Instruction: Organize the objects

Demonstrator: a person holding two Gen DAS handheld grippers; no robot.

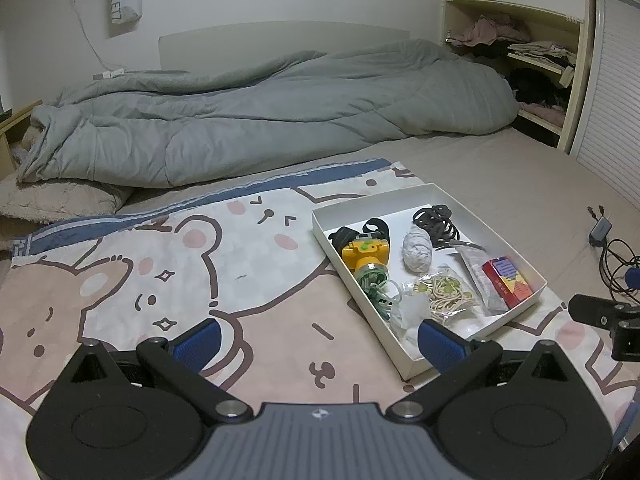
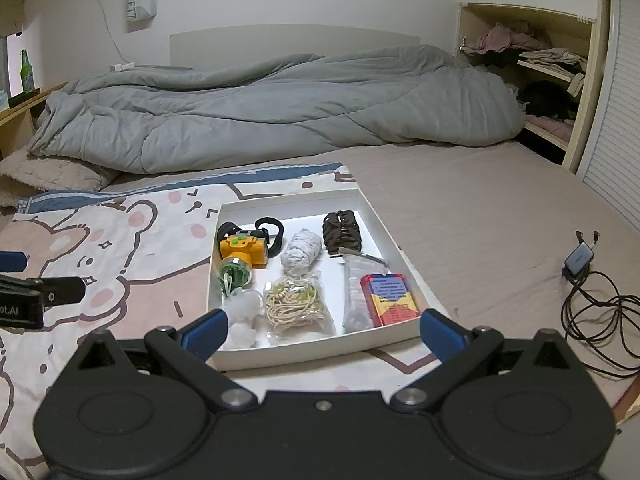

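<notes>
Both grippers hover low over the bear-print blanket (image 1: 168, 272), jaws spread wide and empty; the white box (image 2: 394, 246) of odds and ends sits at twelve o'clock of the right gripper (image 2: 322, 330), two o'clock of the left gripper (image 1: 320, 340)

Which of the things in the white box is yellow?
The headlamp, at the box's far left corner: a yellow body with a black strap. The card pack is mostly red; the rest are white, beige or dark.
</notes>
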